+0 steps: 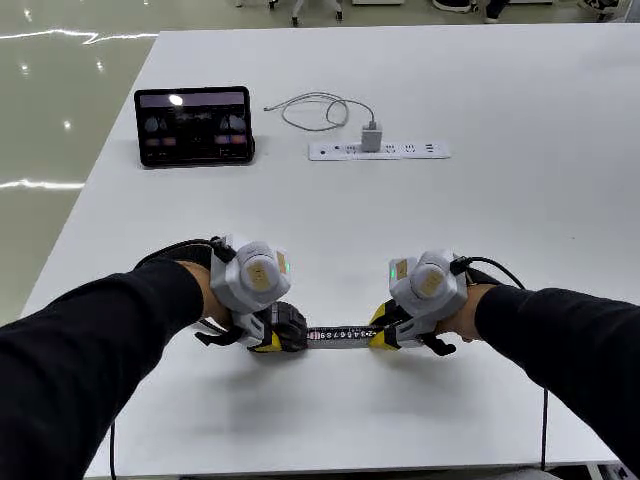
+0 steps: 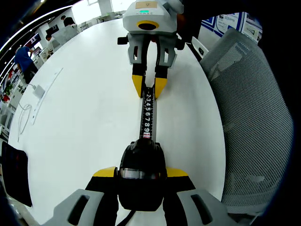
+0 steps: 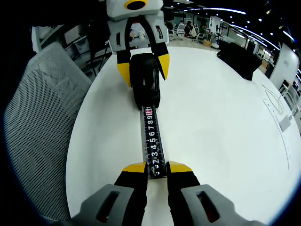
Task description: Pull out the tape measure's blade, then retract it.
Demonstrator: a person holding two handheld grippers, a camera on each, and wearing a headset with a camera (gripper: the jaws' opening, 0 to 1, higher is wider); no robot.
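Spanning jaw to jaw: tape measure case (image 2: 141, 160), compact, probably weighty, clamped between left gripper (image 2: 141, 172) jaws; blade (image 3: 151, 134), thin, springy steel (edges slippery), its tip seemingly pinched by right gripper (image 3: 156, 168) jaws, nearly closed.

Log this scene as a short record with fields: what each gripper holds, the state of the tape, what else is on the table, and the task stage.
left gripper: shut on the tape measure case
right gripper: shut on the blade's tip
blade: pulled out a short way, straight between the two grippers, numbers facing up
table: white
tablet: propped up, screen lit, far left
power strip: charger plugged in, white cable looped behind
stage: blade out, not yet retracted
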